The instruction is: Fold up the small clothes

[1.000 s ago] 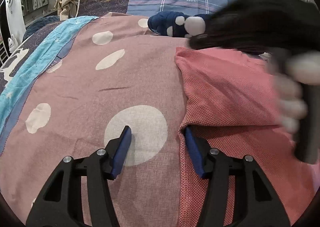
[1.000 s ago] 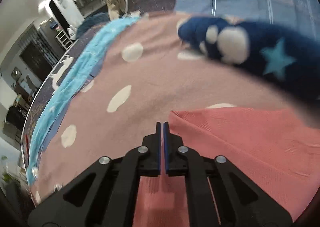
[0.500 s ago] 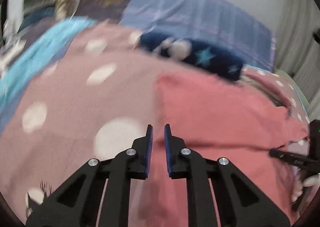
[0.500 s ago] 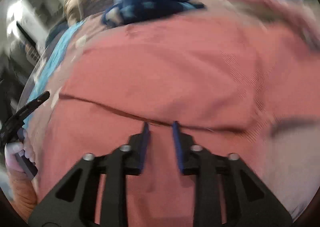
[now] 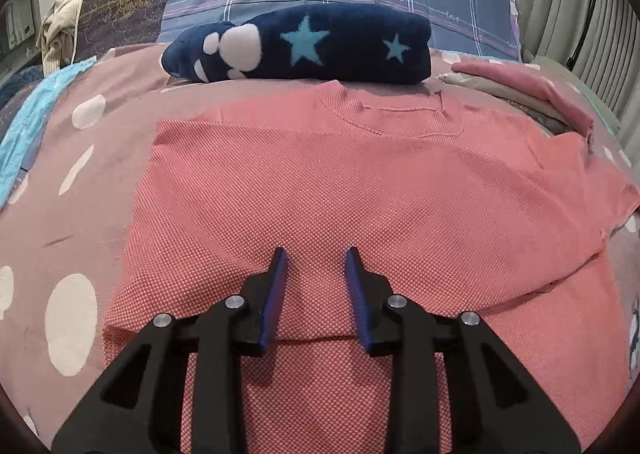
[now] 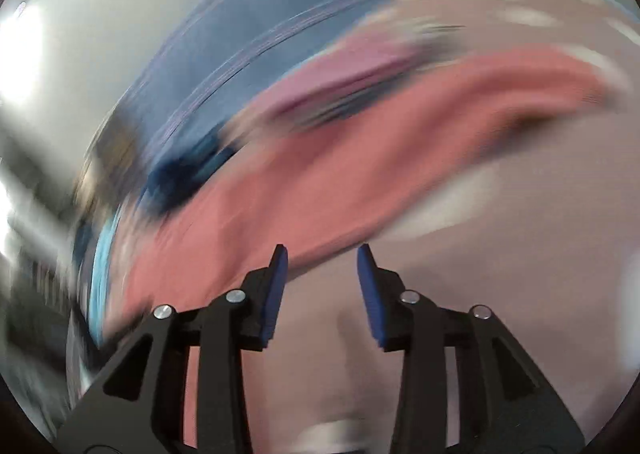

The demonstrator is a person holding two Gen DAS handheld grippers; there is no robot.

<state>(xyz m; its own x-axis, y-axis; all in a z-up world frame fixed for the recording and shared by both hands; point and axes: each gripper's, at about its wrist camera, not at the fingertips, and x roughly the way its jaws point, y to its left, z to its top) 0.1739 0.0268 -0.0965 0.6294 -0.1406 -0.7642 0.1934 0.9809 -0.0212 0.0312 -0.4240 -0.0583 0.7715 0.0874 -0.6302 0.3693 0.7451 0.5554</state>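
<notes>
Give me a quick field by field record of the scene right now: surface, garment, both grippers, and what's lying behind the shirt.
surface: polka-dot bedspread
garment: coral shirt, spread flat, partly folded
left gripper: open, empty, over the shirt
right gripper: open, empty, view motion-blurred
behind shirt: navy star blanket, folded
right of shirt: folded clothes stack

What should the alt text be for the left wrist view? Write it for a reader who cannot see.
The open left tool hovers over a salmon-pink shirt spread flat on a pink bedspread with white dots. Behind the shirt lies a folded navy blanket with blue stars, with a small stack of folded clothes to its right.
</notes>
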